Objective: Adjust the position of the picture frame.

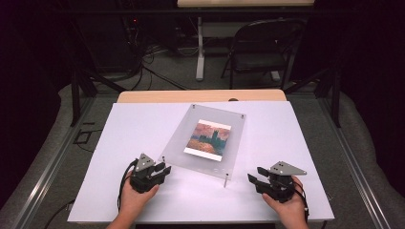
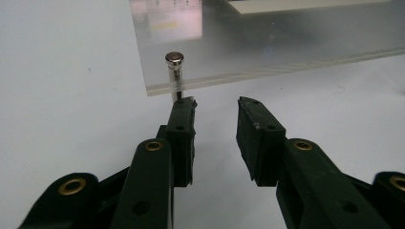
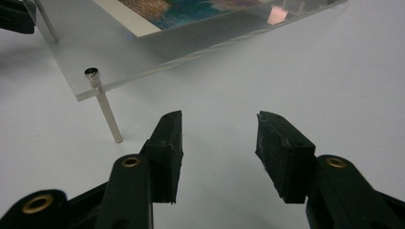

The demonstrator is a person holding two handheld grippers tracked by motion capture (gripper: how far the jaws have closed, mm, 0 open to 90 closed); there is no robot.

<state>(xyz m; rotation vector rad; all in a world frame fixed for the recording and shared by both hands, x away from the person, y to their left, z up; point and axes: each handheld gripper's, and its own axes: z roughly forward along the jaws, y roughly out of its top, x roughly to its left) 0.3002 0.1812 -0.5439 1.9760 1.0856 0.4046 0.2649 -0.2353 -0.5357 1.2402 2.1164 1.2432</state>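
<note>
While both claws lay low on the white bench (image 1: 143, 124), one clear frame (image 1: 181, 143) stood between them on thin metal legs, holding one landscape print (image 1: 208, 137) flat inside it. Four bolts marked its corners in the high view. The left claw (image 1: 163, 170) sat just beside the frame's near left corner, its jaws apart with nothing between them; the left gripper view brought one bolt (image 2: 174, 71) close, its leg just past the left jaw's tip; I could not tell if they touched. The right claw (image 1: 253, 179) rested near the frame's near right corner, jaws spread and pinching nothing. From the right gripper view, that corner's leg (image 3: 109, 114) stood clear of the jaws.
</note>
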